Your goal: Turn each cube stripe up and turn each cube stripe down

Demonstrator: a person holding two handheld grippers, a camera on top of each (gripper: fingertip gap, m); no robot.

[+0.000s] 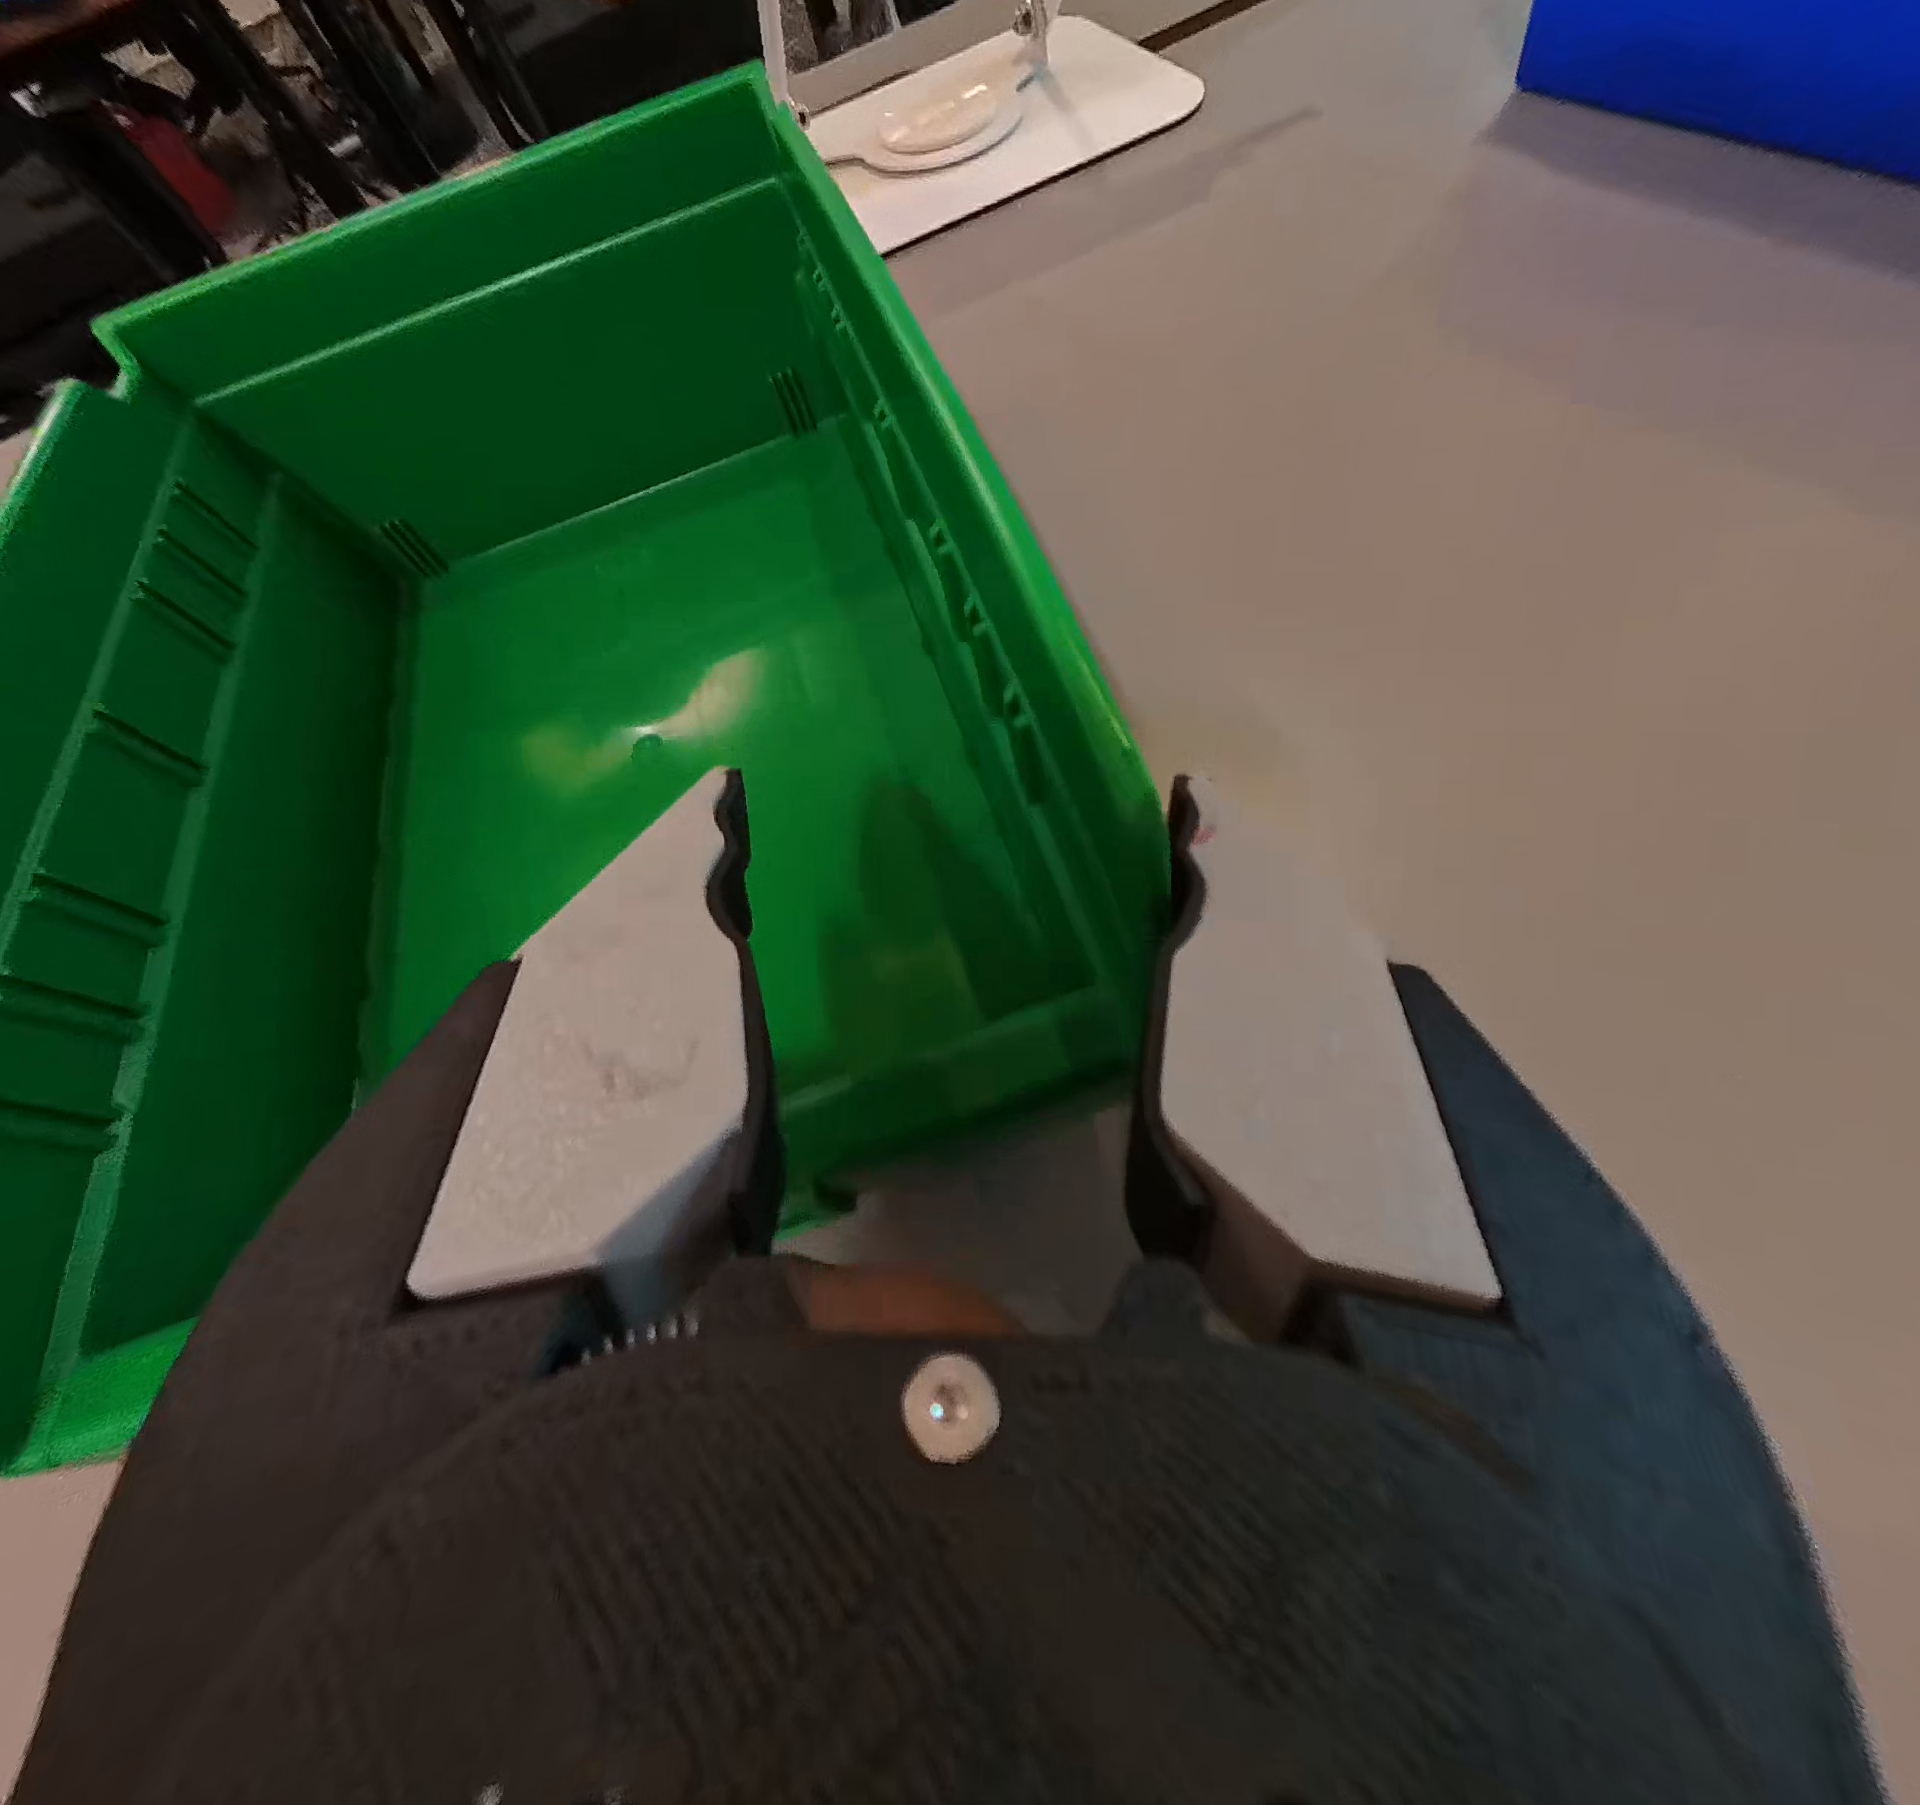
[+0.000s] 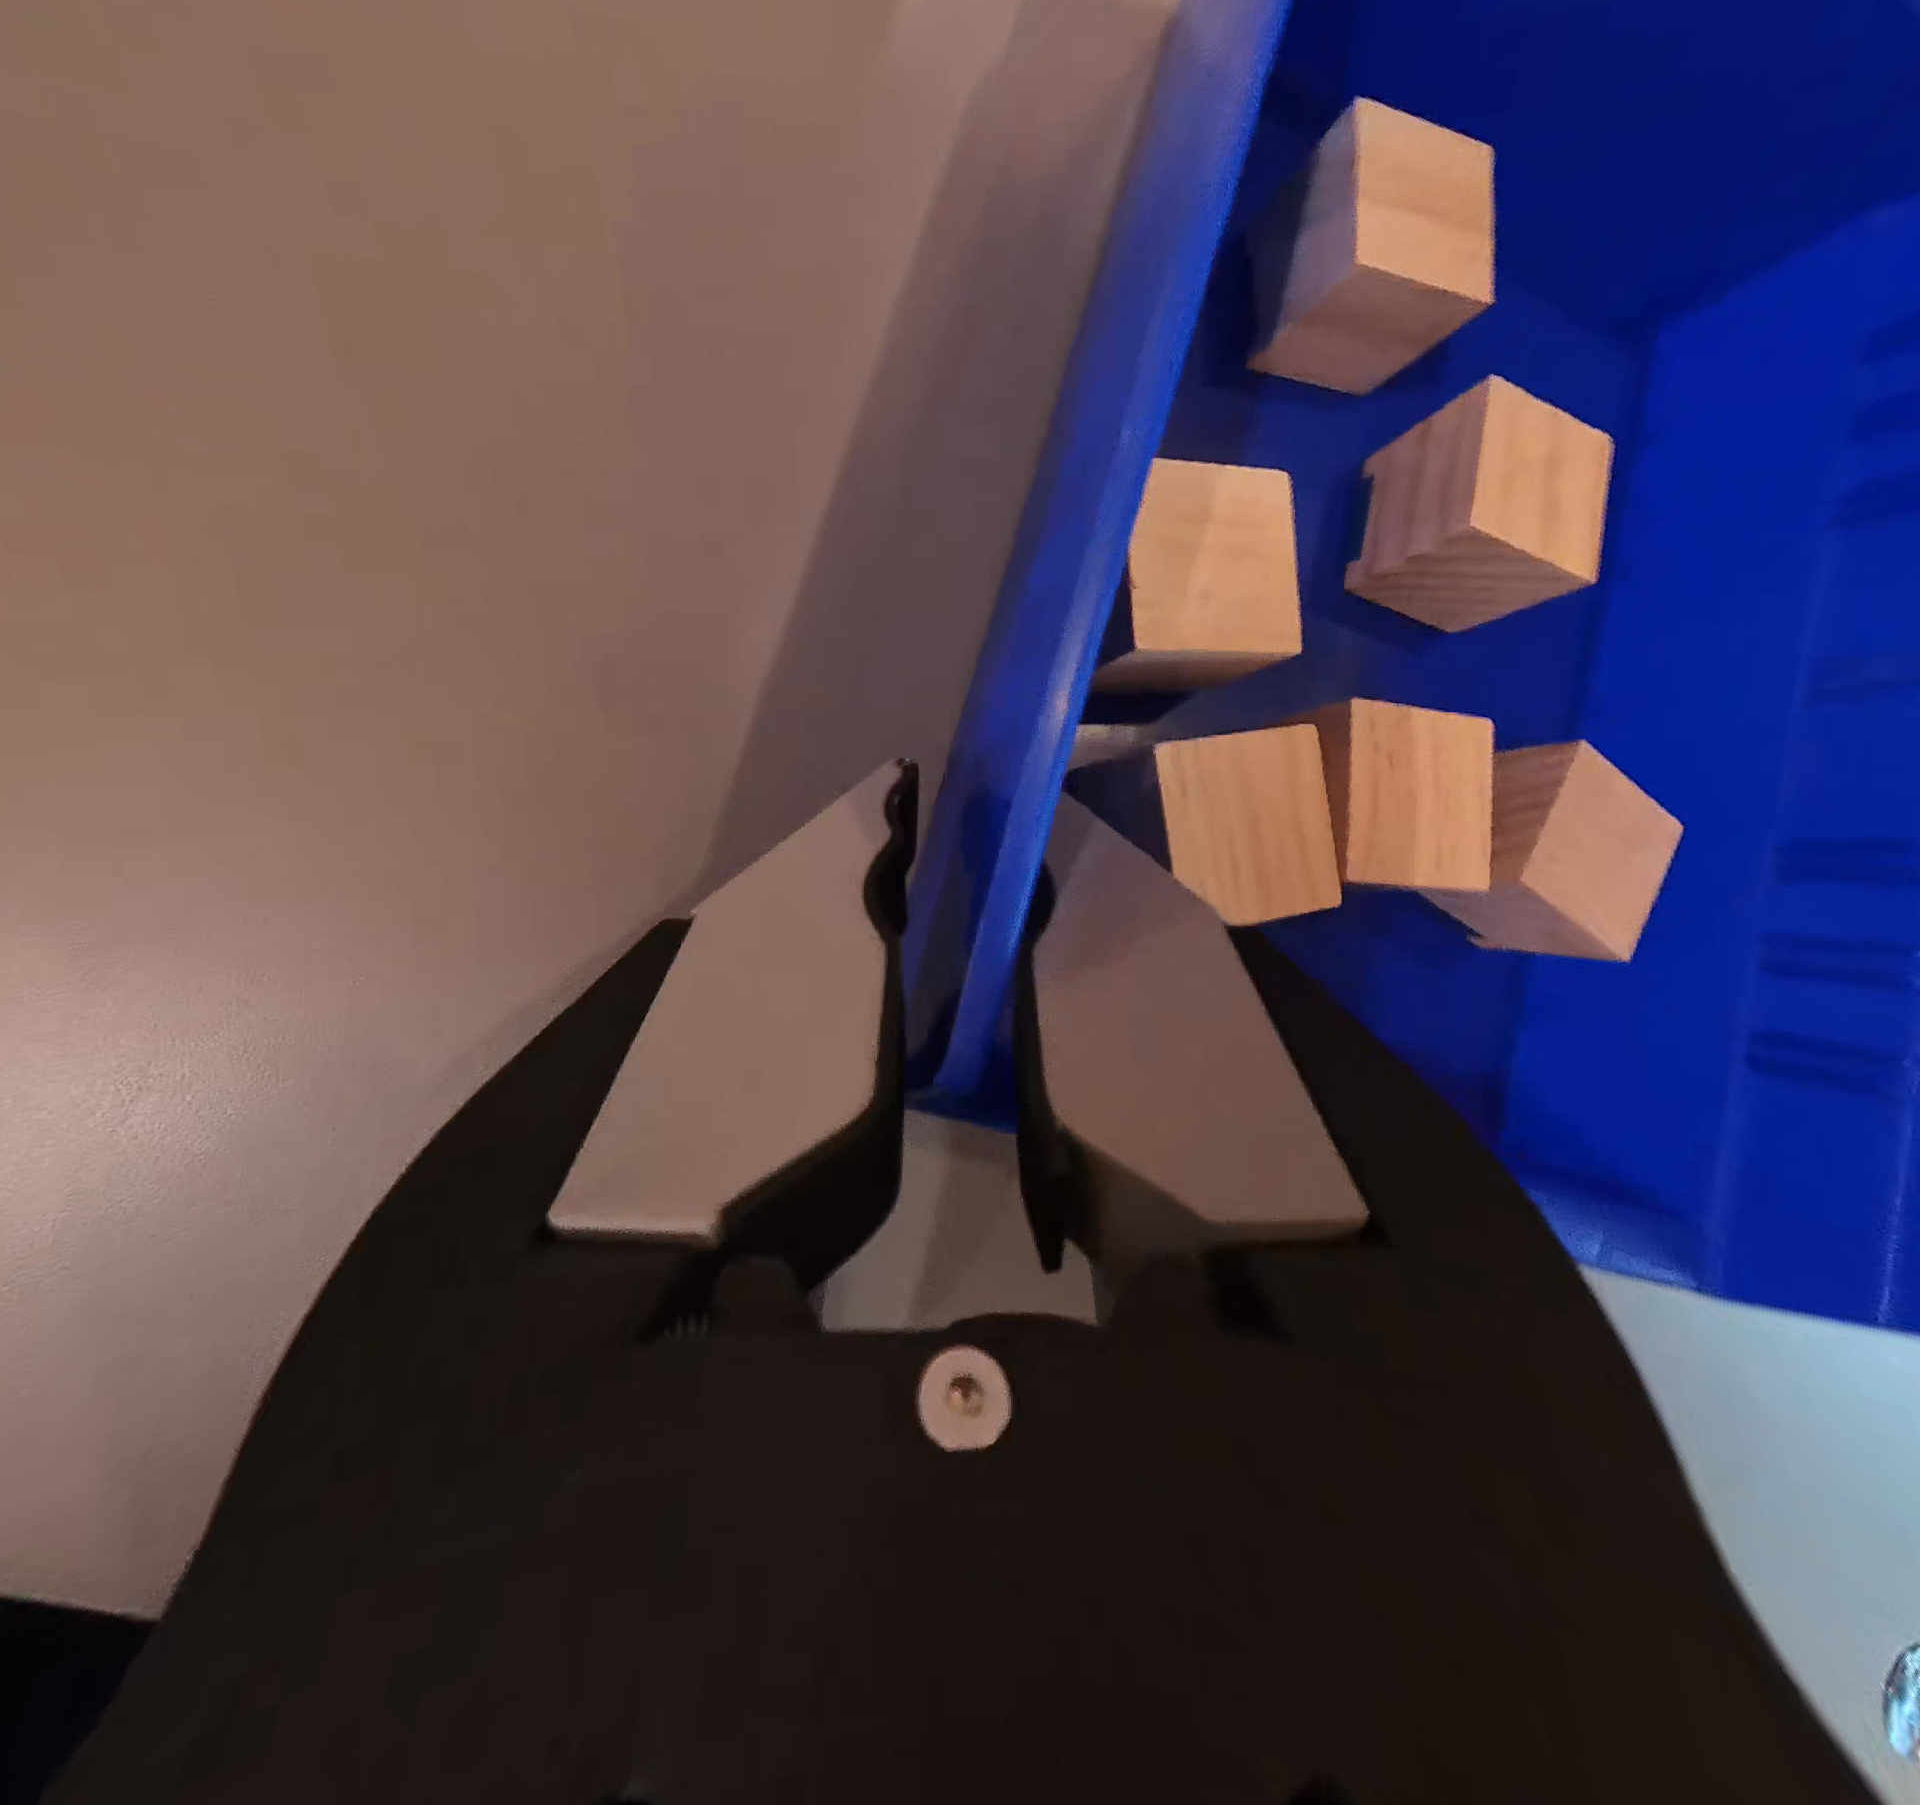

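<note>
Right gripper (image 2: 971, 882) pinching blue bin's (image 2: 1049, 612) near wall, six cubes (image 2: 1247, 820) just inside to its right w/ no stripes showing; my left gripper (image 1: 961, 820) spread, straddling green bin's (image 1: 499, 384) corner.

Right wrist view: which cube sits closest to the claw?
The lower-left cube of the six in the blue bin, just past the right claw fingertip. The other five lie farther off.
</note>
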